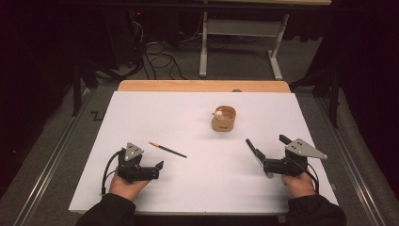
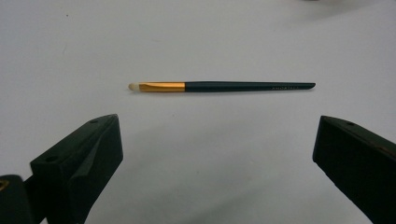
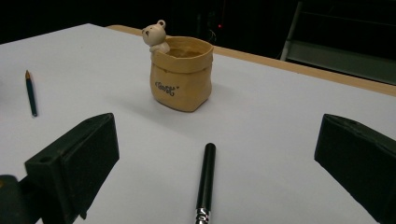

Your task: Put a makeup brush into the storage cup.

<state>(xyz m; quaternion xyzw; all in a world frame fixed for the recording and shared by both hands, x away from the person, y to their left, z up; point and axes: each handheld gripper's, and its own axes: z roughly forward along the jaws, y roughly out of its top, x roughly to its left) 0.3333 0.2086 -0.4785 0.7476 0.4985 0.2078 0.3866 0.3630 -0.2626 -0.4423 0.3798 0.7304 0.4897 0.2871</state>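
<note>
Brush [image 2: 222,86] lies flat on the white sheet [image 1: 197,183], just ahead of the left gripper [image 1: 160,165].
Left gripper's jaws stand wide apart, clear of the brush. Right gripper [image 1: 266,146] is spread open too, a black pen [image 3: 206,182] lying between its jaws. Tan bear pot [image 1: 223,118] stands upright farther back, well apart from both.

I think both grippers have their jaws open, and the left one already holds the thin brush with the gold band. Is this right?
Not quite. The left gripper holds nothing: in the left gripper view the thin brush lies on the white table beyond the open jaws, untouched. The right gripper does have its jaws open.
</note>
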